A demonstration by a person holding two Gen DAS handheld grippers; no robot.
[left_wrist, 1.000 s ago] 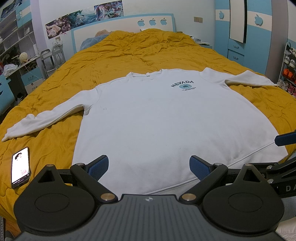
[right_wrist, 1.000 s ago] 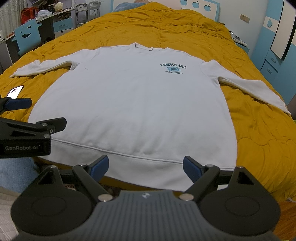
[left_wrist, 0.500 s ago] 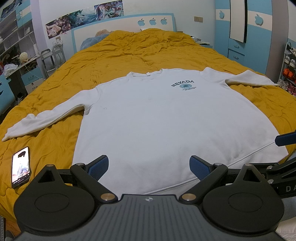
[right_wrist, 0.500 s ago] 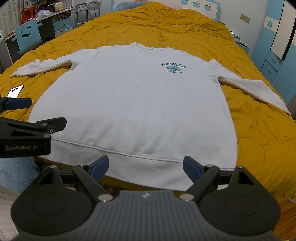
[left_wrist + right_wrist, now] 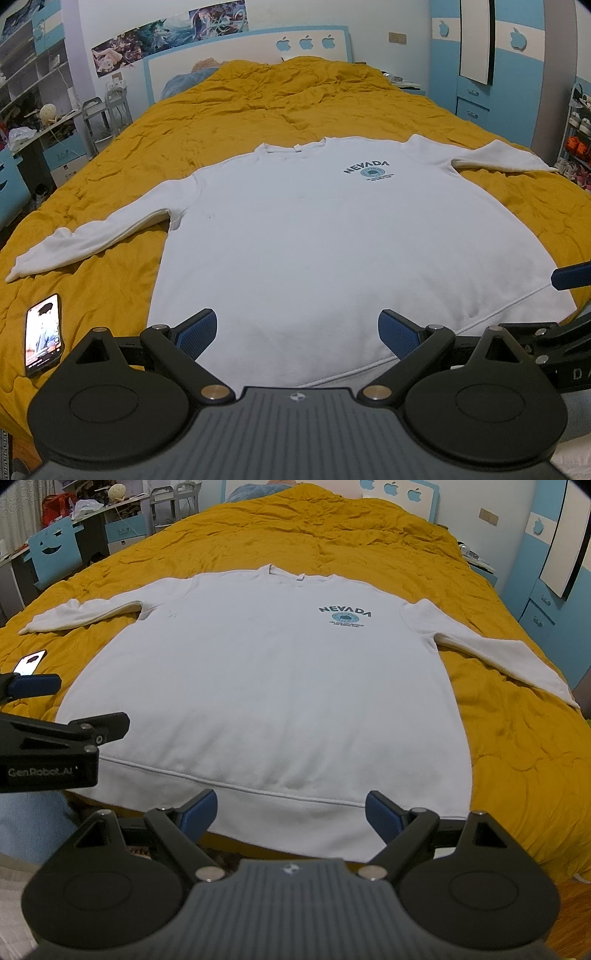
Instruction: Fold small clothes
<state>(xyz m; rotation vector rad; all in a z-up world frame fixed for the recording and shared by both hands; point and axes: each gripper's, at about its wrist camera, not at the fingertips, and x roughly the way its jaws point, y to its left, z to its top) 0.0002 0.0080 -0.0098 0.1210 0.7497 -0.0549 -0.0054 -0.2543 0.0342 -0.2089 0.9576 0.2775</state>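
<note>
We hold the left tongs [image 5: 297, 328] and the right tongs [image 5: 290, 810] wide and empty just above the hem of the white sweatshirt [image 5: 332, 236], which lies flat, sleeves spread, on the yellow bed [image 5: 280, 107], ready for folding.

the white sweatshirt [image 5: 332, 236] carries "nevada" in dark arched letters on its chest, above a small round emblem whose finer lines are too small to read. the left gripper [image 5: 55, 705] body reads "genrobot.ai".
</note>
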